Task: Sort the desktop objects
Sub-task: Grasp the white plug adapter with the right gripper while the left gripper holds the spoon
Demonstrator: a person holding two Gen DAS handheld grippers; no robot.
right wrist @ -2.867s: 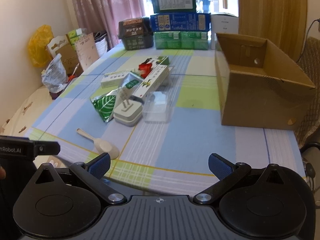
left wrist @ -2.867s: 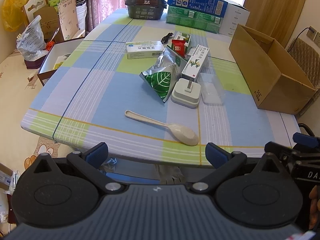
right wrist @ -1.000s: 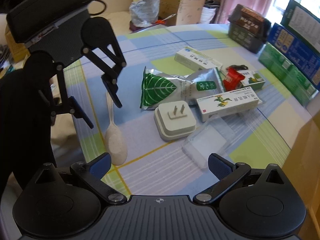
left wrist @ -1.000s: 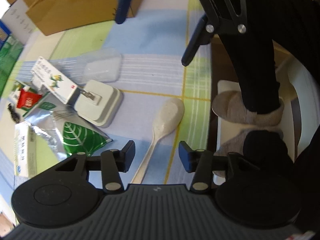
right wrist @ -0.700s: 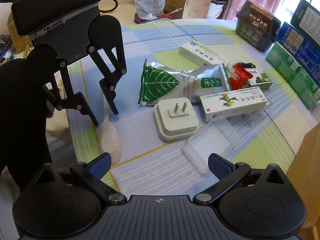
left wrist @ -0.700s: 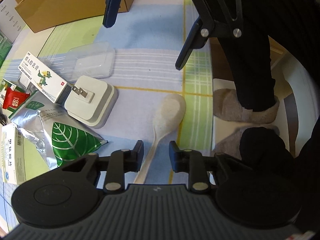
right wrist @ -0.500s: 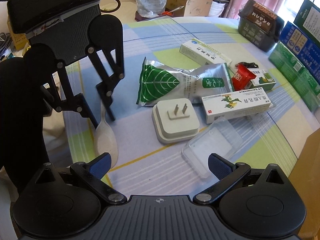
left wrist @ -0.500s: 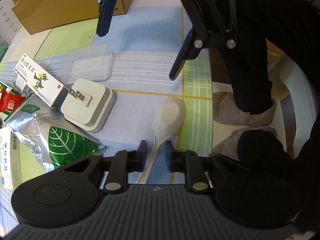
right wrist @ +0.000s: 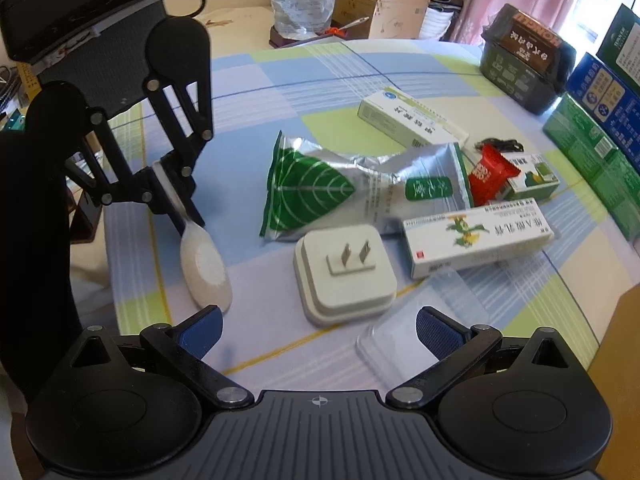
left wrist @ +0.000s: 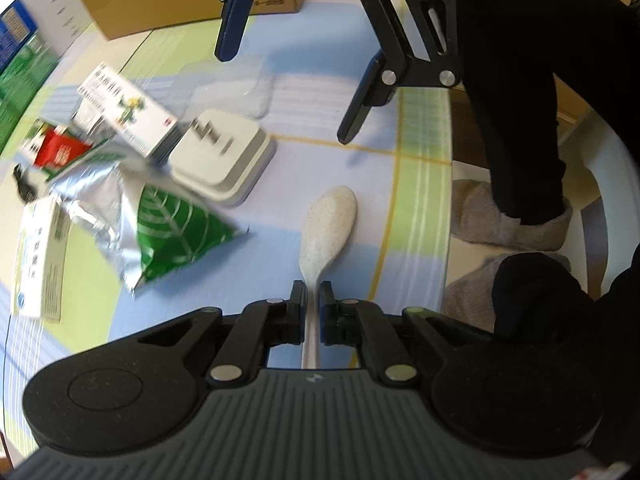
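Left gripper (left wrist: 313,296) pinched tight on the handle of the pale spoon (left wrist: 330,224), bowl lying low centre of the left wrist view on the checked tablecloth (left wrist: 360,152). Right gripper (right wrist: 319,326) spread wide above the white plug adapter (right wrist: 345,276), holding nothing.

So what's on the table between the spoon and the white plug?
Nothing: in the right wrist view, only bare tablecloth lies between the spoon and the plug.
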